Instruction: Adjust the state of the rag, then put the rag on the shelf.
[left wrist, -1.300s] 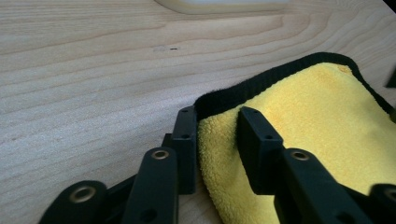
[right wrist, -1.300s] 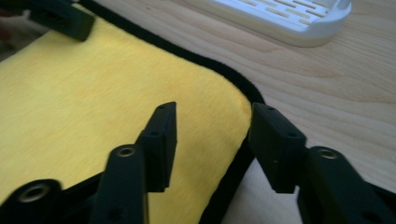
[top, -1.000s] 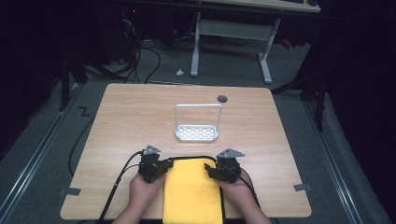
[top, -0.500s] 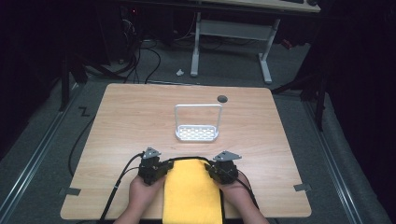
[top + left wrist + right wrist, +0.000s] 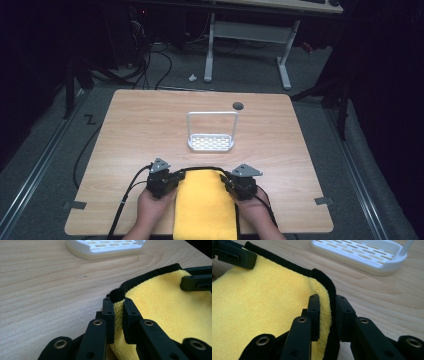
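The yellow cloth (image 5: pixel 206 207) lies at the table's (image 5: pixel 140 130) near edge. Up close, the left gripper (image 5: pixel 118 312) and right gripper (image 5: pixel 328 315) have just been closing and pinch its far corners. From above, the white rack (image 5: pixel 211 142) stands well beyond.

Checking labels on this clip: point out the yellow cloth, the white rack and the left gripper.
yellow cloth (image 5: pixel 205 207): high view, middle of its yellow face.
white rack (image 5: pixel 211 143): high view, slotted base tray.
left gripper (image 5: pixel 119 305): left gripper view, between its jaw tips, closed on the cloth's corner.
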Demonstrator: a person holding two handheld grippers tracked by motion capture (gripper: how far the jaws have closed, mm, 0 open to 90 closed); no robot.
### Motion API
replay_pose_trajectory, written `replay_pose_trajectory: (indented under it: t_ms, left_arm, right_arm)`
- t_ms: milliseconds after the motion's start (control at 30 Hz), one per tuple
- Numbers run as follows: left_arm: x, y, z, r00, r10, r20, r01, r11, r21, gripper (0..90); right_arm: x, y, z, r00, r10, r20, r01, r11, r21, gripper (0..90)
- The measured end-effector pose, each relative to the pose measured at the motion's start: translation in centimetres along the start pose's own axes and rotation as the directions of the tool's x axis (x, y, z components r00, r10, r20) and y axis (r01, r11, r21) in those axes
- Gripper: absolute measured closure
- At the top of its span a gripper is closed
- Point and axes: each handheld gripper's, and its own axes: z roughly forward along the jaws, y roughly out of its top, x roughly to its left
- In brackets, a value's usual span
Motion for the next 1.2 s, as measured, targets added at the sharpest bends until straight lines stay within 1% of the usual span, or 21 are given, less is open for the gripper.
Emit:
replay_pose_trajectory:
  t_ms: [133,167,233,267,400,533,567,633,667,733,767,800,900,967,1033,1133,1200]
  left_arm:
    - [0.0,0.4,-0.3,0.9998,-0.017,0.012,0.017,0.9998,-0.013,81.9]
    - [-0.1,0.5,-0.3,0.9997,-0.02,0.016,0.02,0.9996,-0.018,81.9]
    - [-0.2,0.9,-0.4,0.9996,-0.017,0.022,0.018,0.9995,-0.026,82.1]
    - [-0.3,1.1,-0.6,0.9997,-0.01,0.022,0.011,0.9993,-0.034,82.2]
    - [-0.7,1.9,-1.0,0.9997,0.009,0.023,-0.007,0.9974,-0.072,82.5]
    - [-0.9,2.6,-1.5,0.9994,-0.001,0.033,0.005,0.9942,-0.107,82.5]
    - [-0.9,2.8,-1.7,0.9994,0.003,0.034,0.001,0.9933,-0.116,82.6]
    - [-1.2,3.2,-2.0,0.9992,0.012,0.038,-0.007,0.991,-0.134,82.7]
    - [-1.4,3.5,-2.2,0.9991,0.025,0.035,-0.02,0.9893,-0.145,82.7]
    - [-1.7,4.0,-2.6,0.9987,0.041,0.03,-0.036,0.9856,-0.165,82.7]
    - [-1.8,4.3,-2.9,0.9985,0.047,0.027,-0.041,0.9833,-0.177,82.7]
    - [-1.8,4.5,-3.1,0.9987,0.041,0.031,-0.034,0.9807,-0.192,82.7]
    - [-1.9,5.2,-3.7,0.9988,0.036,0.032,-0.028,0.9762,-0.215,82.9]
    - [-2.0,5.7,-4.1,0.9986,0.044,0.028,-0.037,0.9719,-0.232,83.0]
    - [-2.1,6.2,-4.3,0.9983,0.051,0.027,-0.043,0.9697,-0.24,83.0]
    - [-2.2,6.9,-4.9,0.9981,0.057,0.024,-0.049,0.9635,-0.263,83.0]
    - [-2.4,7.5,-5.2,0.9975,0.068,0.019,-0.06,0.9598,-0.274,83.0]
  right_arm:
    - [0.1,0.0,-0.5,1.0,0.001,0.007,0.0,1.0,-0.019,76.6]
    - [0.1,0.1,-0.5,0.9999,-0.005,0.011,0.006,1.0,-0.025,76.7]
    - [0.1,0.1,-0.8,0.9998,0.0,0.022,0.001,0.999,-0.036,76.7]
    - [0.1,0.2,-0.9,0.9997,0.004,0.024,-0.003,0.999,-0.041,76.7]
    - [0.0,0.5,-1.3,0.9991,-0.001,0.043,0.004,0.998,-0.068,76.7]
    - [0.1,0.9,-1.8,0.9987,-0.001,0.051,0.005,0.996,-0.093,76.6]
    - [0.1,1.1,-2.0,0.9986,0.001,0.053,0.004,0.995,-0.101,76.6]
    - [0.1,1.3,-2.3,0.9983,0.004,0.058,0.003,0.993,-0.116,76.6]
    - [0.2,1.5,-2.6,0.9982,0.005,0.059,0.002,0.992,-0.124,76.6]
    - [0.3,2.0,-3.1,0.9973,-0.013,0.073,0.023,0.989,-0.143,76.5]
    - [0.3,2.3,-3.4,0.9972,-0.01,0.075,0.021,0.988,-0.155,76.5]
    - [0.2,2.6,-3.7,0.9975,0.0,0.071,0.012,0.986,-0.169,76.5]
    - [0.3,3.5,-4.3,0.9968,-0.005,0.08,0.021,0.98,-0.2,76.5]
    - [0.3,4.1,-4.5,0.9964,-0.012,0.084,0.03,0.976,-0.215,76.5]
    - [0.3,4.6,-4.7,0.9959,-0.022,0.088,0.041,0.974,-0.224,76.5]
    - [0.3,5.3,-4.9,0.9955,-0.025,0.092,0.046,0.97,-0.241,76.4]
    - [0.2,5.8,-5.2,0.9954,-0.025,0.093,0.048,0.966,-0.255,76.4]
